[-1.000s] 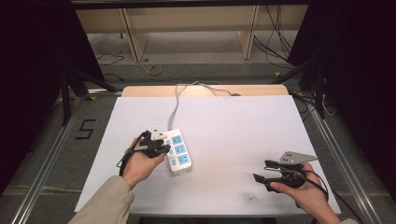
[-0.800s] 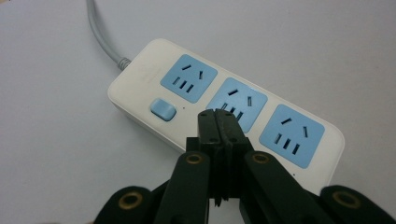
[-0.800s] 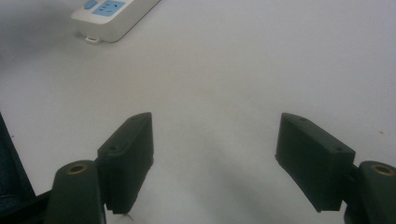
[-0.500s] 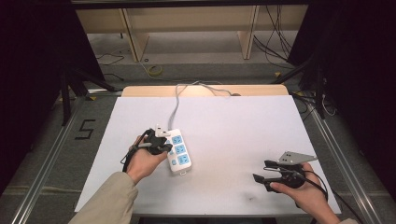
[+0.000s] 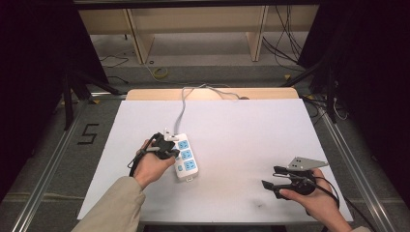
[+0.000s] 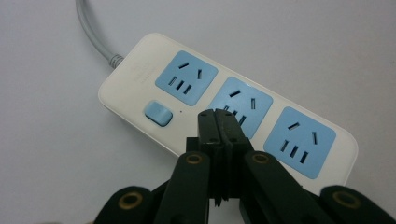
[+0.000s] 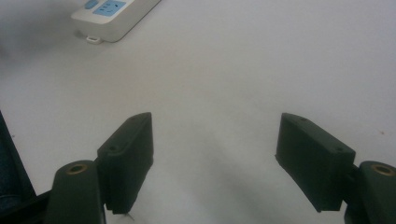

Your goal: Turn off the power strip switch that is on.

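Power strip [image 5: 184,155]: white body with three blue socket faces and one blue rocker switch [image 6: 158,113]; you find it lying flat on the white table sheet [image 5: 241,130], left of centre, its long axis running away from you.
Strip cable [image 5: 183,107]: grey, leaves the far end of the strip and runs toward the far edge of the table.
Left gripper [image 5: 167,146]: your left hand [image 5: 151,164] brings it to the strip's left long side, level with the far socket in the high view. In the left gripper view [image 6: 218,122] the two black jaws are clenched together with nothing between them, and their tips stand over the strip's top face, in front of the middle socket [image 6: 240,106] and just right of the rocker switch. Whether the tips touch the plastic, you cannot tell.
Right gripper [image 5: 271,177]: your right hand [image 5: 309,193] keeps it low over the near right part of the sheet, well apart from the strip, its grey three-cornered plate on top. In the right gripper view [image 7: 215,154] its jaws are released, spread wide over bare sheet, gripping nothing.
Near end of strip [image 7: 109,18]: visible at the upper left of the right gripper view, with a small tab at its end.
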Available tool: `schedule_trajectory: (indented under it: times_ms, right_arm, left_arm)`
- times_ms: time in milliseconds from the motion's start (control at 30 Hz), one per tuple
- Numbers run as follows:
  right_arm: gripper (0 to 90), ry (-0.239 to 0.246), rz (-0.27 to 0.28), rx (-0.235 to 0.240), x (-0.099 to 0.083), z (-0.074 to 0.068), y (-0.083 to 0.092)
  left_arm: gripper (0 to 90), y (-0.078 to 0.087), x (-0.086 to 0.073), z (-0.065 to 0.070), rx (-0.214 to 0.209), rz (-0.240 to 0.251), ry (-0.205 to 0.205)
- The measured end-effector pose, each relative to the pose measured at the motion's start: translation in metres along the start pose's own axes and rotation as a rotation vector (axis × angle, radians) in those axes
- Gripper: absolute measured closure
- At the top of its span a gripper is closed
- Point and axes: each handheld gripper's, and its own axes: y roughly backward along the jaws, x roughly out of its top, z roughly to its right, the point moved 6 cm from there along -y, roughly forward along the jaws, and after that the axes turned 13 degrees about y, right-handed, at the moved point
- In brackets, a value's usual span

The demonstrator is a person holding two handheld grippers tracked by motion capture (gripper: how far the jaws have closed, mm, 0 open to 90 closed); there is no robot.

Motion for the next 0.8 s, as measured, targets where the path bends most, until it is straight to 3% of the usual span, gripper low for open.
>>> schedule_trajectory:
  times_ms: [800]
  right_arm:
    - [27.7, 0.001, -0.005, 0.006, 0.0001, -0.0015, -0.0013]
  left_arm:
    - [90.0, -0.0065, -0.0005, 0.0016, 0.017, -0.065, -0.009]
